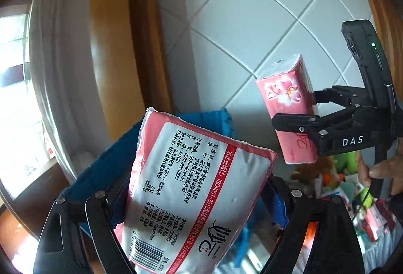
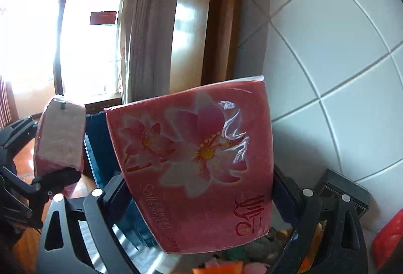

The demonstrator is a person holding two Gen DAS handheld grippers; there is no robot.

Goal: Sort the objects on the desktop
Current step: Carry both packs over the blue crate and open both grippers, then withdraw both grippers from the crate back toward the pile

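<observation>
**Both grippers raised, each holding a pink tissue pack**

Left gripper (image 1: 191, 201): its fingers are pinched on a tissue pack (image 1: 191, 188), which fills the gap between them and runs from 6 o'clock up toward 11 o'clock in the left wrist view. The pack's back faces the camera: white label, printed text, a barcode near the lower edge.

Right gripper (image 2: 199, 196): its fingers are pressed against the sides of a second tissue pack (image 2: 196, 163), flower-printed face toward the camera, standing nearly upright and leaning slightly to 11 o'clock. From the left wrist view this same gripper (image 1: 299, 110) sits at 3 o'clock, clamped across the middle of its pack (image 1: 289, 110), and a hand (image 1: 377, 170) grips the handle below it.

Relative position: the two packs are held well apart in the left view. In the right wrist view the left-held pack (image 2: 60, 138) shows end-on at 9 o'clock, just beside the right-held one; whether they touch cannot be told.

Surroundings: a blue bin (image 1: 105, 163) lies directly behind and below the left-held pack, its rim partly hidden by it. Mixed small items (image 1: 335, 186) crowd the area at 4 o'clock, too blurred to identify. A white tiled wall (image 1: 252, 22) stands behind, with a wooden door frame (image 1: 143, 35) and a curtain (image 1: 47, 47) toward 10 o'clock. A red object (image 2: 388, 241) lies at 4 o'clock in the right view.
</observation>
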